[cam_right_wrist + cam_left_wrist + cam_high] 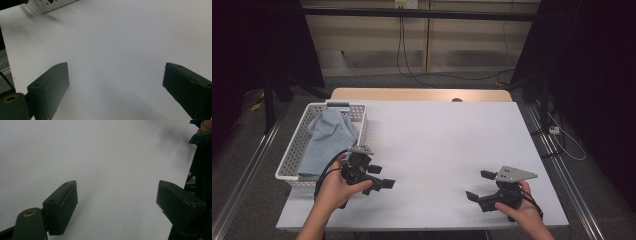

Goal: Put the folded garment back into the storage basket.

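White basket, table's left edge: holds crumpled blue cloth. Left gripper just beside it, jaws wide, empty. Right gripper well apart, jaws wide, empty. Bare white tabletop between.

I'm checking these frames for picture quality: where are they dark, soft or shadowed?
High view: dark surroundings, evenly lit white table sheet, blue-grey cloth in the white perforated basket is clear. Left gripper view: hazy, grey shadow at top right. Right gripper view: near black jaws soft, faint shadow beneath them.

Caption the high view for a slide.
Two hand-held grippers, left and right, jaws open over the white table; blue cloth in white basket.
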### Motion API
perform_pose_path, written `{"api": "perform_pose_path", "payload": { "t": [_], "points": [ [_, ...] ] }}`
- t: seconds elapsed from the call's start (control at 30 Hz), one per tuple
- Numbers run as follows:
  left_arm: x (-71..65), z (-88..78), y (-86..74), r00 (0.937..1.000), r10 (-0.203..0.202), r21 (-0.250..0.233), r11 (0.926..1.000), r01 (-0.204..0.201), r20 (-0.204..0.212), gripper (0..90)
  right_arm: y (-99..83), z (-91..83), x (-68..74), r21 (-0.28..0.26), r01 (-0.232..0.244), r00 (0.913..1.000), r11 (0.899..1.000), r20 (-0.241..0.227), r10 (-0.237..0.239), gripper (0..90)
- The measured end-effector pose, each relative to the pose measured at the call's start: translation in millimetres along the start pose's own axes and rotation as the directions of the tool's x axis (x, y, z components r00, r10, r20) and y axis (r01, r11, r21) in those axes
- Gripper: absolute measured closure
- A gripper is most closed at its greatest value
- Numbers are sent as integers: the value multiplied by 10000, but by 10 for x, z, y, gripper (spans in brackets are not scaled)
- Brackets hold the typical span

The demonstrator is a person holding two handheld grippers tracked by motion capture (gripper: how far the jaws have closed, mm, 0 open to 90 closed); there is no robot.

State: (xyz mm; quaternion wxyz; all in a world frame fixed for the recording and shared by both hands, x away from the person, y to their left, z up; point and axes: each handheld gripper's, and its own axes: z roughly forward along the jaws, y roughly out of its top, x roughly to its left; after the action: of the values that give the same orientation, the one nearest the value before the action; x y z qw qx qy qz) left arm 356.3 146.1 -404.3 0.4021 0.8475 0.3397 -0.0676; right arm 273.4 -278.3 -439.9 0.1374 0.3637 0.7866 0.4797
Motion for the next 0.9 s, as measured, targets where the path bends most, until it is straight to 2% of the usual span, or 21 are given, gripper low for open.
{"api": "perform_pose_path", "payload": {
  "t": [0.2, 0.37, 0.57, 0.9],
  "points": [
    [-29, 69, -22, 9997, 84, 2, 10000, -84, 215, 179, -9, -16, -9, -119, -85, 10000, 9999, 28, 85, 66],
    [-27, 97, -33, 9996, 198, 89, 9998, -199, 192, 178, -21, -20, -9, -120, -76, 10000, 9999, 35, 76, 66],
    [-10, 98, -69, 9997, 118, -61, 9999, -117, 226, 173, -26, -23, 3, -199, -73, 10000, 9998, -15, 73, 65],
    [-5, 153, -142, 9993, 306, -33, 9995, -306, 205, 156, -26, -62, 3, -357, 7, 10000, 9994, -7, -7, 66]
  ]
}}
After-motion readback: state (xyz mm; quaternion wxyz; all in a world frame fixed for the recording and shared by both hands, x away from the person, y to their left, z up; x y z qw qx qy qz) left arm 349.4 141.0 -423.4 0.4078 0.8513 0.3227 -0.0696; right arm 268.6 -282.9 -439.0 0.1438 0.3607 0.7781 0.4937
